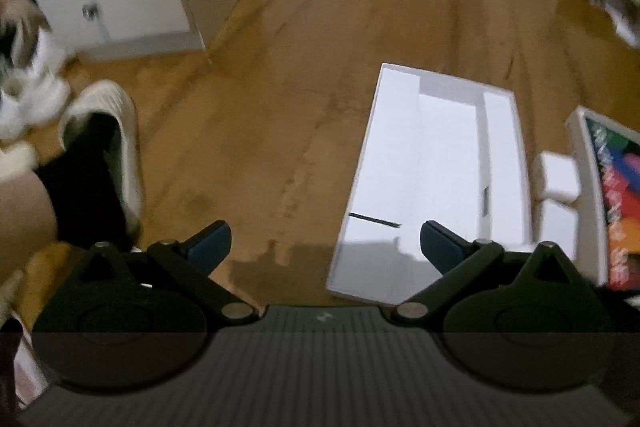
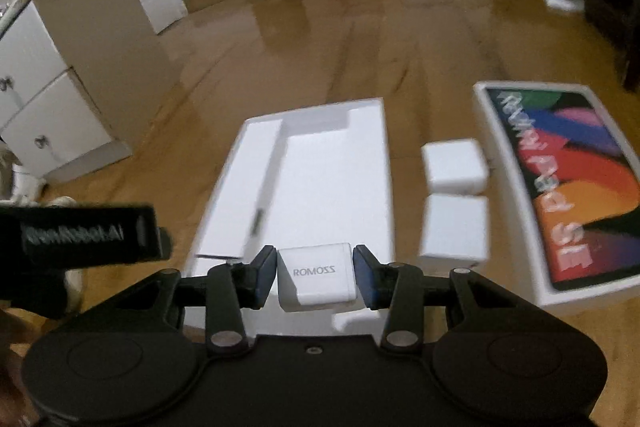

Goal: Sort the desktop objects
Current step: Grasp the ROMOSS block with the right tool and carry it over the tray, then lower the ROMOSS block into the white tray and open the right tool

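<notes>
Right gripper (image 2: pixel 316 277) clamped on small white ROMOSS charger block (image 2: pixel 317 277), above open white cardboard tray (image 2: pixel 336 163). Left gripper (image 1: pixel 325 243) wide open, empty. Better to lower slowly, keeping block level, before release into a compartment.

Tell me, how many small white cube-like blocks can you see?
3: one marked ROMOSS clamped between the right fingers, two on the floor beside the colourful box.

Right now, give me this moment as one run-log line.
right gripper: shut on white ROMOSS charger | left gripper: open, nothing held | open white box tray: below charger | two white cubes: beside tray
</notes>
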`<control>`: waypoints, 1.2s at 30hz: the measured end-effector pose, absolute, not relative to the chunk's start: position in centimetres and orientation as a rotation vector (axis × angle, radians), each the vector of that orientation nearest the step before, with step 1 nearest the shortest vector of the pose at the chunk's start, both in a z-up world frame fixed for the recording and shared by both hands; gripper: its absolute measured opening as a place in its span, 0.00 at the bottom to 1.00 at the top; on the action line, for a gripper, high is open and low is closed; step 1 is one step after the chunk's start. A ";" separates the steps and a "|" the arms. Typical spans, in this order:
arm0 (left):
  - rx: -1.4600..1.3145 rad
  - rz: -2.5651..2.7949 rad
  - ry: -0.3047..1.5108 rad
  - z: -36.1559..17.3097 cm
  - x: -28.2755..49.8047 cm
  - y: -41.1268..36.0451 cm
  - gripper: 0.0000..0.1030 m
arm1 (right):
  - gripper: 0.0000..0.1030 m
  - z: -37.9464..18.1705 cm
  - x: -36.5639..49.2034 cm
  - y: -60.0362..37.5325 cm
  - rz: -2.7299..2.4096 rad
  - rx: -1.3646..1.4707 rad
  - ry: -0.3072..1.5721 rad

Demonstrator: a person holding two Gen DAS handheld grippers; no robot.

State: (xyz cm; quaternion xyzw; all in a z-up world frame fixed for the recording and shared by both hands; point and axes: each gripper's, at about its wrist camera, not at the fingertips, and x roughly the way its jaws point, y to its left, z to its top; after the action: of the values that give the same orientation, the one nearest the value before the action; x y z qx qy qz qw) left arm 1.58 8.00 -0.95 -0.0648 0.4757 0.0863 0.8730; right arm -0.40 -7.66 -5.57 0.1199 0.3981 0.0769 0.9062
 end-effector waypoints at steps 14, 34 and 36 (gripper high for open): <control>-0.134 0.130 0.989 -1.4 2.1 8.3 1.00 | 0.46 -8.6 0.4 -3.9 0.181 0.173 0.901; -0.154 0.108 0.947 0.5 1.7 5.0 0.99 | 0.67 -2.4 -0.6 -16.5 -0.022 0.328 0.914; -0.148 0.059 0.941 0.2 1.7 3.0 0.99 | 0.68 -0.8 -1.3 -18.8 -0.033 0.291 0.923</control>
State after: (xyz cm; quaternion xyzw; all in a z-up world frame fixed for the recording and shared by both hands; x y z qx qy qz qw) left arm 1.69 2.97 0.22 -0.0712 0.4527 0.0286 0.8884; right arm -1.30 -18.84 -0.82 0.1401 0.4435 -0.0156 0.8851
